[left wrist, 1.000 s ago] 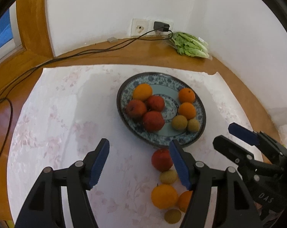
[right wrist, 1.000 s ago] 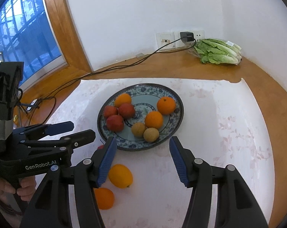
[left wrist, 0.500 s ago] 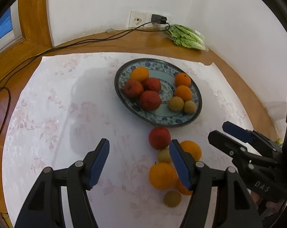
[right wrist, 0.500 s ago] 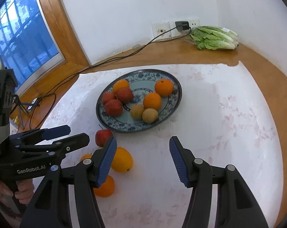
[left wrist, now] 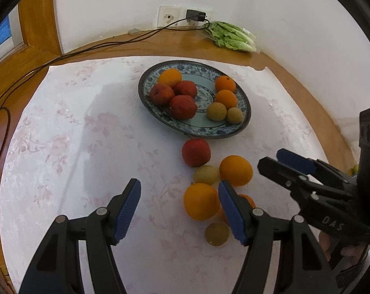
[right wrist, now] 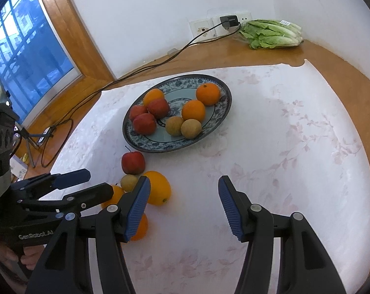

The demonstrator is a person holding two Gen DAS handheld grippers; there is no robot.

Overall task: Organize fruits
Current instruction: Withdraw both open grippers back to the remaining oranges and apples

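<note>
Two handheld grippers hover over a round table w/ a pale floral cloth (left wrist: 62, 147); fruit sits partly on a plate, partly loose. Far left, in the right wrist view, a blue-lit window (right wrist: 20, 46) w/ wood frame. Next, the left gripper (left wrist: 178, 212): jaws spread apart, nothing btwn the blue pads, only bare cloth below. Centre-back, a blue-and-white patterned plate (left wrist: 243, 125) holds 3 red apples (left wrist: 183, 106) bunched on its left side w/ an orange behind them, 2 oranges (left wrist: 226, 98) on its right, and 2 small tan-green fruits (left wrist: 216, 111) touching each other at the front. Just in front of the plate, on the cloth, a loose red apple (left wrist: 196, 152); near it a cluster: small tan fruit (left wrist: 206, 175), an orange (left wrist: 236, 170) to its right, a bigger orange (left wrist: 201, 205) in front, another orange partly hidden behind the left gripper's right finger, and 1 more small tan fruit (left wrist: 216, 234) closest to the camera. Right of the cluster, the right gripper (right wrist: 185, 205): jaws also spread, empty, over bare cloth. Back right by the wall, a bagged head of lettuce (left wrist: 231, 36) beside a wall socket (left wrist: 170, 16) w/ a black plug and cable.
</note>
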